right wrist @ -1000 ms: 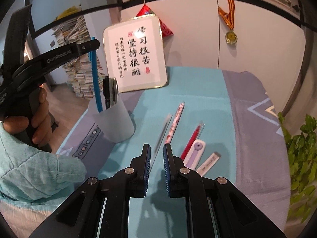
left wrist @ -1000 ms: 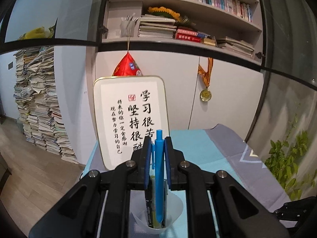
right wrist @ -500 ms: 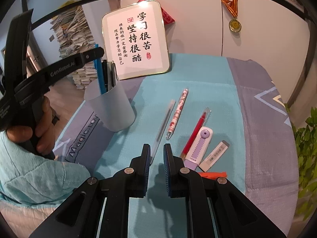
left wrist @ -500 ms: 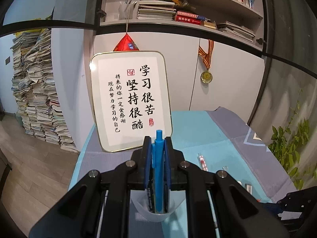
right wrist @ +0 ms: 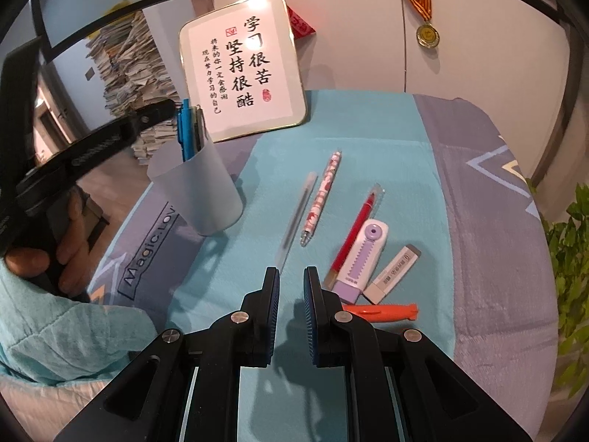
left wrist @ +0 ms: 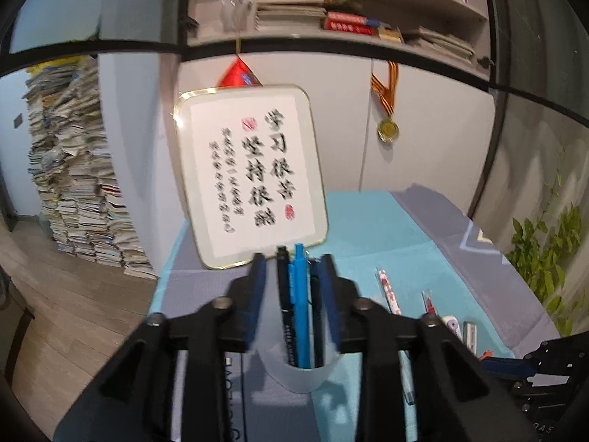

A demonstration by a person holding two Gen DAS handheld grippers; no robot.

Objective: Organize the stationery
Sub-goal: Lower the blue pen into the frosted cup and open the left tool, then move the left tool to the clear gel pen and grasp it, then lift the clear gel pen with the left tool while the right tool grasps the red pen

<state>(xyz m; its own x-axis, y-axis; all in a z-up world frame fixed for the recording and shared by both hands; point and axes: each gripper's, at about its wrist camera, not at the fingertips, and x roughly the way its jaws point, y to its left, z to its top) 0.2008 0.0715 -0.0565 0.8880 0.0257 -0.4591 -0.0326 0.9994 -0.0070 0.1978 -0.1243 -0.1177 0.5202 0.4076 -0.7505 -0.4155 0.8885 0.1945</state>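
Spreading apart since half a second ago, the fingers of the left gripper (left wrist: 294, 276) now stand wide on either side of the blue pen (left wrist: 300, 305), which they had clamped before; the pen rests upright in the translucent cup (right wrist: 200, 188) with two black pens beside it. The right gripper (right wrist: 291, 287) hovers as before over the cloth with its fingers nearly together and nothing between them. On the turquoise cloth (right wrist: 368, 140) to the right of the cup lie a clear pen (right wrist: 296, 221), a pink patterned pen (right wrist: 322, 197), a red pen (right wrist: 357, 228), a purple correction tape (right wrist: 362, 259), a white eraser (right wrist: 392, 274) and an orange item (right wrist: 383, 311) nearest the right gripper. Behind the cup leans a gold-rimmed calligraphy plaque (right wrist: 244, 64); a medal (right wrist: 427, 35) hangs on the white cabinet, and stacked papers (left wrist: 77, 176) rise at the left.
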